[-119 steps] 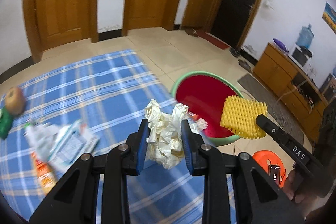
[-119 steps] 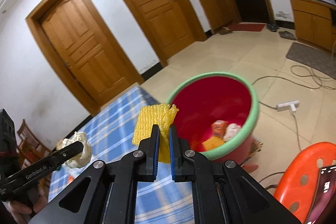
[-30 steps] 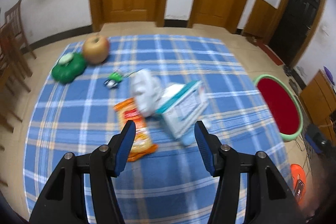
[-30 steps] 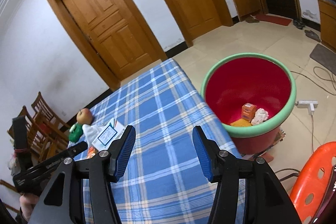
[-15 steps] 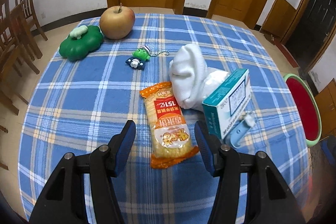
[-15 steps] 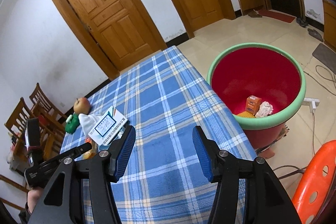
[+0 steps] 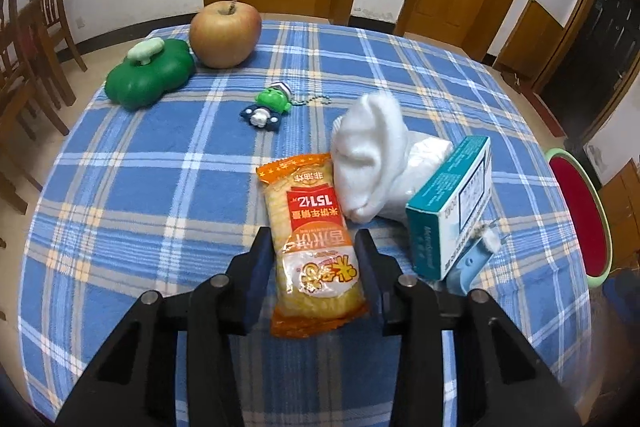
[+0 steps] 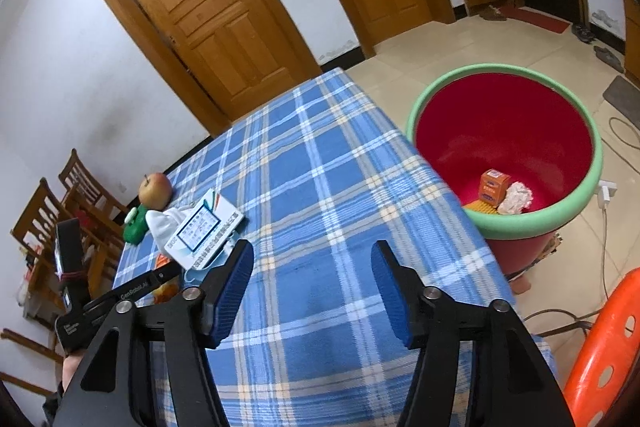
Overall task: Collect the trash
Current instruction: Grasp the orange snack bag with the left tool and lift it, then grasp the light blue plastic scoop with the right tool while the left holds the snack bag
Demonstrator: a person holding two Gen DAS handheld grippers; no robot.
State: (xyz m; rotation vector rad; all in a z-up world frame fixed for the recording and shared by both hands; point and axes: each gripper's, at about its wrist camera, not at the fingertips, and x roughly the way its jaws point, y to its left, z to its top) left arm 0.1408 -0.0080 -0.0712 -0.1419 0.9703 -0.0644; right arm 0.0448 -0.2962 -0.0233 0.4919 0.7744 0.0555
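The left tongs (image 7: 316, 259) now straddle the near half of the orange snack pack (image 7: 314, 243), which lies flat on the table (image 7: 140, 187). Their jaws have just been closing, and each pad sits at or just beside a long edge of the pack; whether they press it yet cannot be told, so treat the pack as not secured. A second ago these tongs hung higher and wider over the pile; they have since come down onto this one item. Just right of the pack lie a white sock (image 7: 372, 167) and a teal box (image 7: 452, 207), the box touching the sock. The right tongs (image 8: 312, 291) are released and empty, jaws having just opened slightly, above bare cloth near the table edge. The bin (image 8: 576, 211) stands on the floor at the right and already holds an orange carton (image 8: 494, 187) and crumpled paper (image 8: 518, 199). Judgement: the next pick is under way; the pack is the next load for the bin.
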